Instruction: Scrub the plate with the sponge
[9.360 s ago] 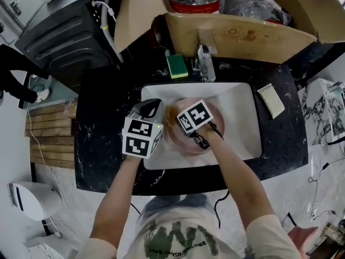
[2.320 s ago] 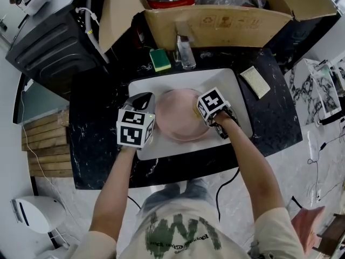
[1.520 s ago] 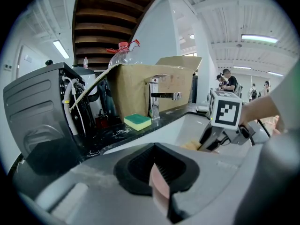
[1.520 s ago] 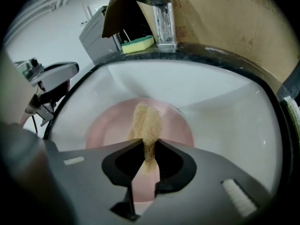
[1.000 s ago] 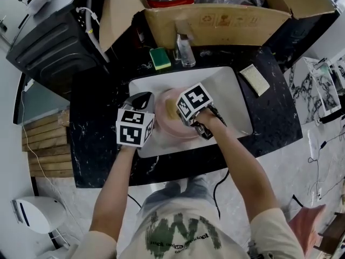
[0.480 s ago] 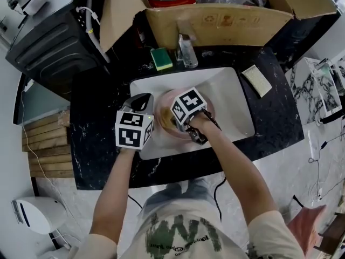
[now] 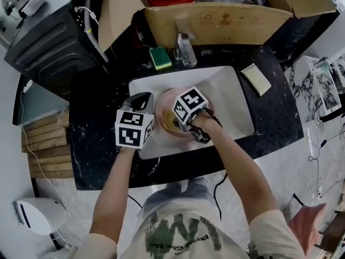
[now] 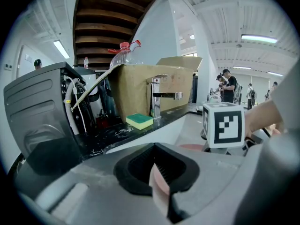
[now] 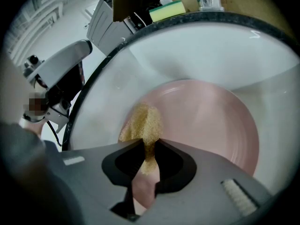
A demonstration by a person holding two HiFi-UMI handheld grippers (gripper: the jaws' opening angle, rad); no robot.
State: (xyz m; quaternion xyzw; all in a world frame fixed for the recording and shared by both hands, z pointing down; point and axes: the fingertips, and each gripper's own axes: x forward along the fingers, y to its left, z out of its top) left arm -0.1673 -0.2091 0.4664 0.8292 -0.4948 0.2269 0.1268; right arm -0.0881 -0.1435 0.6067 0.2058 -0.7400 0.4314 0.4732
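Note:
A pink plate (image 7: 166, 100) lies in the white sink (image 7: 232, 99). My left gripper (image 7: 151, 106) is shut on the plate's left rim; in the left gripper view the pink edge (image 8: 159, 193) sits pinched between the jaws of that gripper (image 8: 159, 172). My right gripper (image 7: 173, 122) is shut on a yellow-brown sponge (image 7: 166, 125) and presses it on the plate's left part. The right gripper view shows the sponge (image 9: 143, 123) flat on the plate (image 9: 211, 121), held by that gripper (image 9: 146, 151). The marker cube hides much of the plate from above.
A green sponge (image 7: 160, 58) and a faucet (image 7: 186, 48) stand on the black counter behind the sink. A pale yellow cloth pad (image 7: 255, 80) lies at the right. A cardboard box (image 7: 215, 19) and a black appliance (image 7: 54, 36) lie behind. People stand far off (image 8: 228, 86).
The right gripper has carried the sponge from the plate's right edge across to its left part. The left gripper has kept its hold on the rim.

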